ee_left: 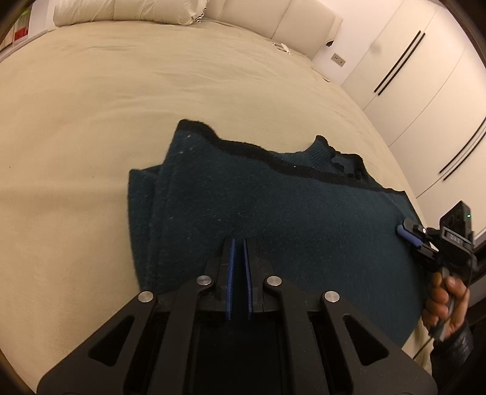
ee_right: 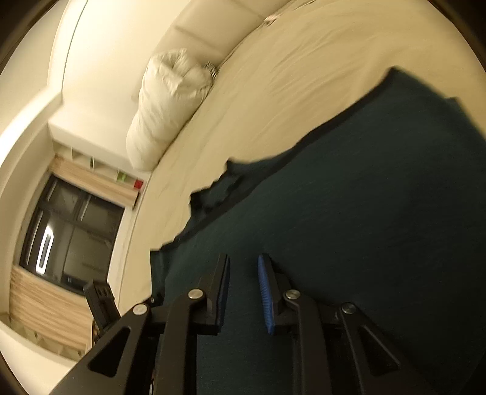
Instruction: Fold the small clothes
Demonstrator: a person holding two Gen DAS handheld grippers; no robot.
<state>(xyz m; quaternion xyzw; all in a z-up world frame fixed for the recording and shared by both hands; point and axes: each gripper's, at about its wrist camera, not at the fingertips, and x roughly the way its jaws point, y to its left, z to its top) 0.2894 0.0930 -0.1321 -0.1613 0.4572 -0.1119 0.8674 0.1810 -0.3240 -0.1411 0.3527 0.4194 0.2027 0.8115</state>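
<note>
A dark teal knitted garment [ee_left: 273,206] with a black trim lies spread on the beige bed [ee_left: 121,91], its left side doubled over in folds. My left gripper [ee_left: 239,243] hovers over its near middle, shut, with no cloth seen pinched between the blue pads. In the right wrist view the garment [ee_right: 364,212] fills the lower right. My right gripper [ee_right: 243,261] is low over it with a gap between its fingers, and flat cloth shows through. From the left wrist view the right gripper [ee_left: 405,232] sits at the garment's right edge, held by a hand [ee_left: 446,303].
A white pillow [ee_left: 121,12] and a padded headboard [ee_left: 273,18] are at the far end of the bed. White wardrobe doors [ee_left: 410,76] stand on the right. The right wrist view, tilted and blurred, shows the pillow [ee_right: 170,100] and a dark window [ee_right: 70,234].
</note>
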